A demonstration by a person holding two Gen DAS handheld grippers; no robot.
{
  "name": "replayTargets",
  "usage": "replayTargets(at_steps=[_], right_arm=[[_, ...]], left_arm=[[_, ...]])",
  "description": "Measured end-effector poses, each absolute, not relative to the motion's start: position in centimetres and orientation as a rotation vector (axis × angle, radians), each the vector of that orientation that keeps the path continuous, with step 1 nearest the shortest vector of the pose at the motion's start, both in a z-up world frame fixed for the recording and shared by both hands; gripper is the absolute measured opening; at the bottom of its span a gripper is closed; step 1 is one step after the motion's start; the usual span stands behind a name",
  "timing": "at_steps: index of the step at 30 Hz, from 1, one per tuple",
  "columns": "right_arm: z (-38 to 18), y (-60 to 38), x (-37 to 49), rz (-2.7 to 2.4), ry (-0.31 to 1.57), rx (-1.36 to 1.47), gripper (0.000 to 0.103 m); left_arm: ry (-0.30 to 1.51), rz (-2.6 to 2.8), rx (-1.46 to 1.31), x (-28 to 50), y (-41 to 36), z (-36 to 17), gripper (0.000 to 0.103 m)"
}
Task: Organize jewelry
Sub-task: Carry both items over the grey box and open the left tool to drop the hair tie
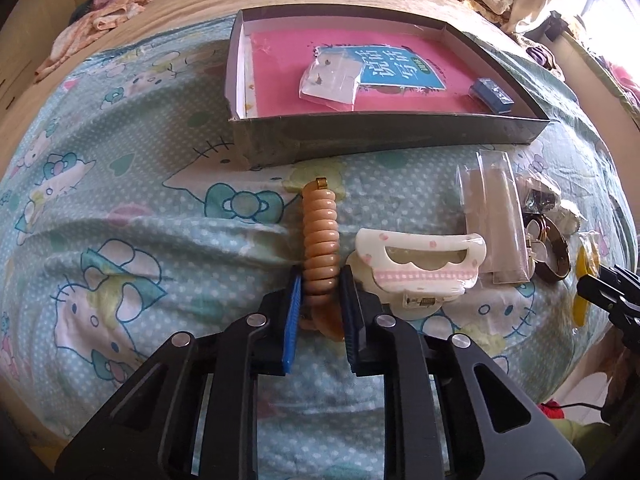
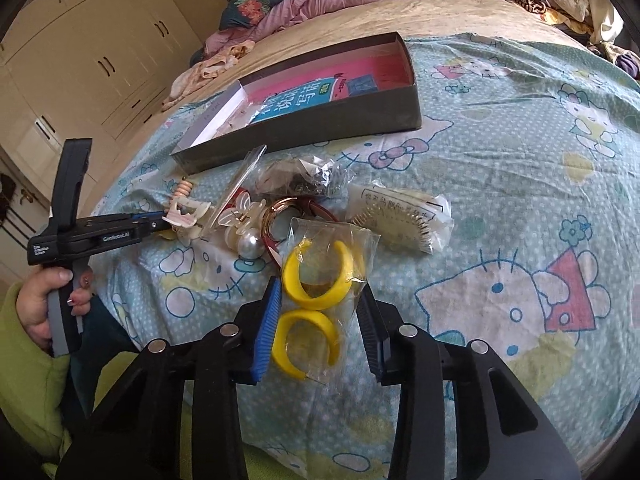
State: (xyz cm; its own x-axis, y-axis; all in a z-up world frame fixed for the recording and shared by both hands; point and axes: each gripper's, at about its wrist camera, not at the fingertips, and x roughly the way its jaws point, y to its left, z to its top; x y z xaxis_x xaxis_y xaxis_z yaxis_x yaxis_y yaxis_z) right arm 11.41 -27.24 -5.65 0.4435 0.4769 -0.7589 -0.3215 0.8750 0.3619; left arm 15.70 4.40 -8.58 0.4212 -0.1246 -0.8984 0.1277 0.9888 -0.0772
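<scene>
The task looks barely started, judging by how much still lies loose on the bed. Low in the left wrist view, the left gripper [image 1: 320, 292] has its fingers closed against the near end of a coiled tan hair tie [image 1: 320, 240], which stretches up the middle of the frame toward the box. Low in the right wrist view, the right gripper [image 2: 320, 308] has its fingers spread on either side of a clear bag of 2 yellow hoop earrings [image 2: 316, 304], not pinching it as far as I can tell. Beyond these, mid-frame, lie a white hair claw [image 1: 420, 264], a flower clip with a pearl [image 2: 244, 228], a gold and red bangle [image 2: 288, 208] and a bagged comb [image 2: 404, 216]. Farther up, the open box [image 1: 380, 132] holds a pink book, 1 small clear packet [image 1: 332, 80] and a small blue item [image 1: 492, 96], so little is put away. The left gripper reaches in low and nearly level from the left edge of the right wrist view.
</scene>
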Motion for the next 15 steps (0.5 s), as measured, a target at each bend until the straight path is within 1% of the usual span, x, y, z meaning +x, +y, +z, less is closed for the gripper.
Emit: replayTargets(at_steps=[4,15], right_arm=[[-4.2,-27.6,11.1,0.507,0.953,0.166,0.035],[-0.5,-27.2,11.6,0.549,0.855,0.132,0.035]], left_arm=[[1.084,-0.167,0.012,15.1,4.2,-7.8,0.011],[0.935,-0.152,-0.016,14.1,5.0,-2.8,0.011]])
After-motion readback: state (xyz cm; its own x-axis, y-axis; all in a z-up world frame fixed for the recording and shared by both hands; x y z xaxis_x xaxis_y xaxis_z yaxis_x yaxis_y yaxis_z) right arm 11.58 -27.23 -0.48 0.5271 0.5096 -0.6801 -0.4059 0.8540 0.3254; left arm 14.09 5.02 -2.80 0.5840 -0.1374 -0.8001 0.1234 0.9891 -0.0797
